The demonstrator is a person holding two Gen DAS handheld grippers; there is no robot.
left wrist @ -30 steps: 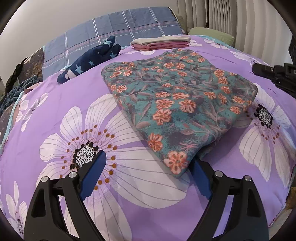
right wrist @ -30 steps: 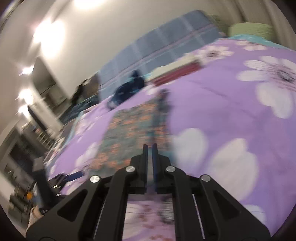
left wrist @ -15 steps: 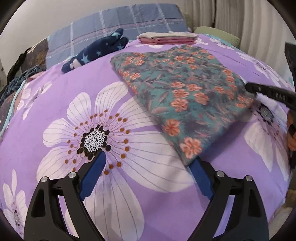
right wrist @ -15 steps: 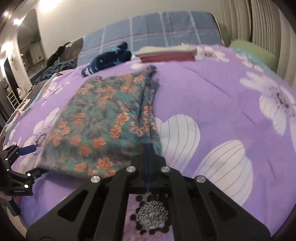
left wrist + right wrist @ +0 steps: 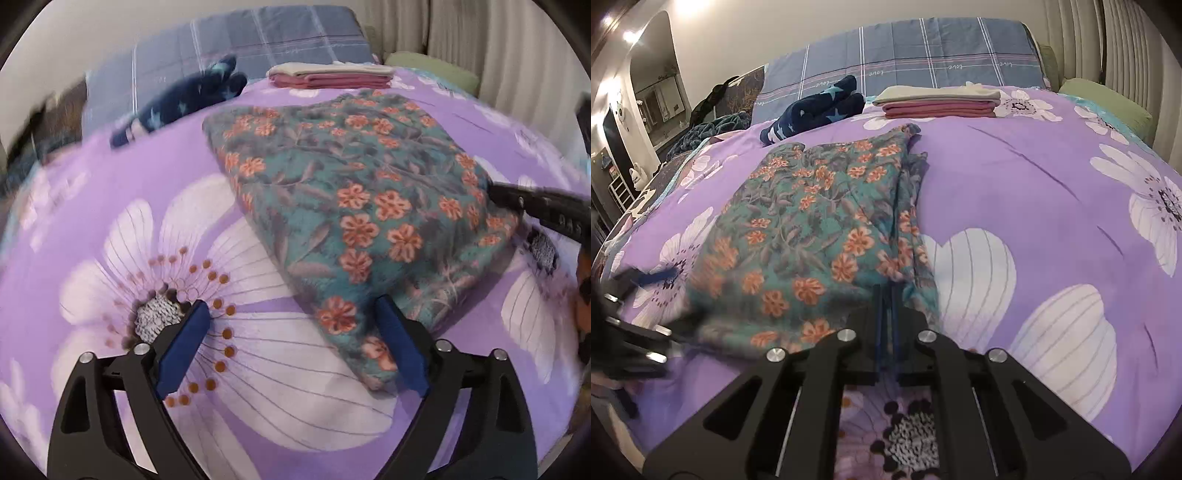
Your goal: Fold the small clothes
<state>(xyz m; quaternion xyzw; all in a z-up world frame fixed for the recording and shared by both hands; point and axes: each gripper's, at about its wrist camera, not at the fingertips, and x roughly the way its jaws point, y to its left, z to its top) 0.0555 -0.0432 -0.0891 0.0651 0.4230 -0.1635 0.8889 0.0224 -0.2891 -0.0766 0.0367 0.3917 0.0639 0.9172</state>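
Near my left gripper [image 5: 291, 347], jaws wide open, the flowered cloth [image 5: 354, 206] corner pokes in from the right; my right gripper [image 5: 887, 295] pinches its other near corner.

The left hand-held gripper [image 5: 291, 343] is held low with its jaws spread wide; the right hand-held gripper [image 5: 886, 295] is pressed fully closed.

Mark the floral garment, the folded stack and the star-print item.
floral garment [image 5: 812, 229], right wrist view, middle of top layer
folded stack [image 5: 938, 101], right wrist view, front edge
star-print item [image 5: 816, 110], right wrist view, middle
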